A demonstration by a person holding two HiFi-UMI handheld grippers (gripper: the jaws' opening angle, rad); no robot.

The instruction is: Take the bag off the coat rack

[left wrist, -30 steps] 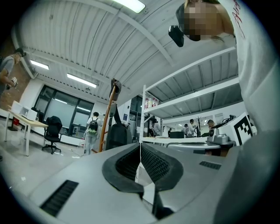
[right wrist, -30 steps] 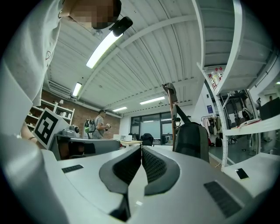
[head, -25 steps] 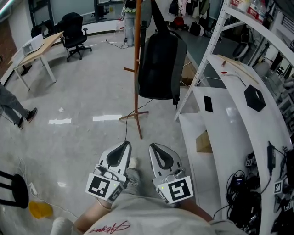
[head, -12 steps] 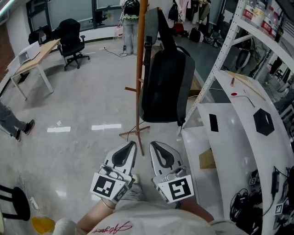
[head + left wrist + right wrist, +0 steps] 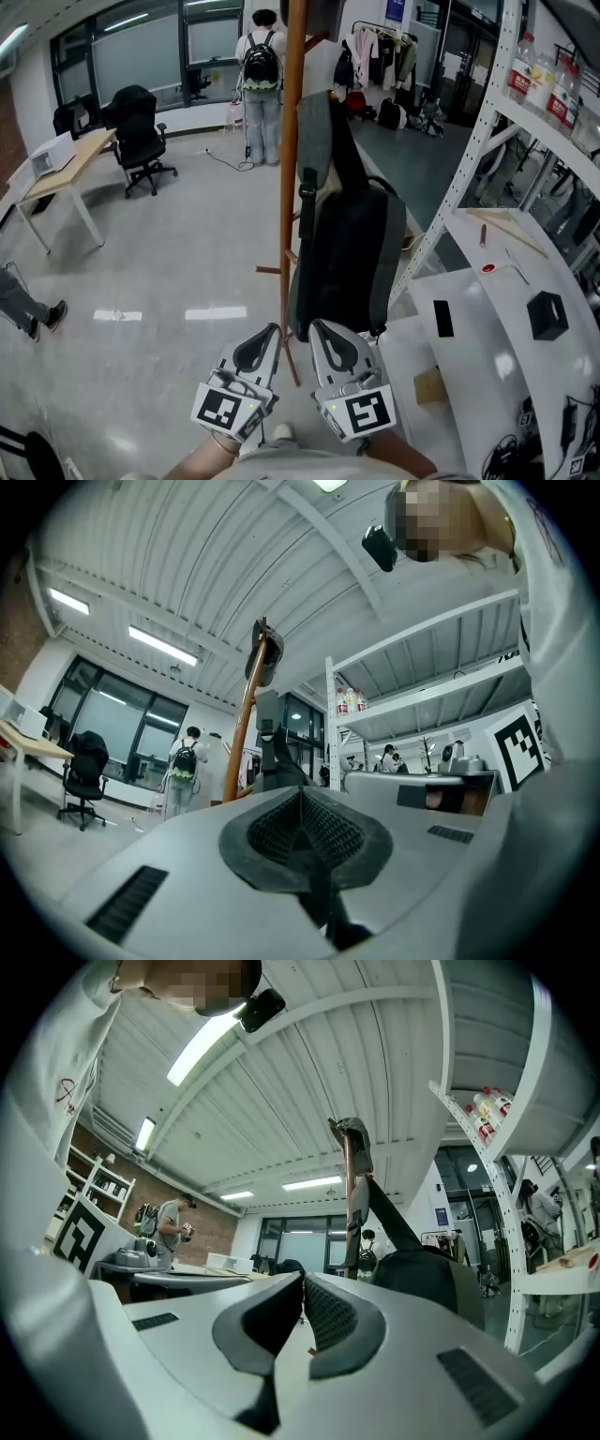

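Nearest, left gripper [image 5: 265, 331]: jaws pressed together with nothing between them; I hold it low, right in front of me.
Right gripper [image 5: 324, 328]: jaws likewise together and empty, just beside the left one.
Floor [image 5: 159, 272]: pale grey and glossy, with strips of ceiling light reflected on it.
Bag [image 5: 349, 253]: a dark backpack hanging by its strap on the coat rack, just beyond both gripper tips; neither gripper touches it.
Coat rack [image 5: 293, 141]: a slim wooden pole, upright, running along the bag's left edge.
Shelving [image 5: 487, 309]: a white metal unit on my right. Its low shelf carries a black hexagonal block [image 5: 547, 315], and bottles [image 5: 536, 80] stand on the upper shelf.
Desk [image 5: 61, 169]: light wooden top on white legs, well off to the left, with a black office chair [image 5: 141, 141] near it.
Far end: a person [image 5: 261, 89] wearing a backpack stands facing the dark windows [image 5: 141, 52]; a rail of hanging clothes [image 5: 380, 56] is to the right.
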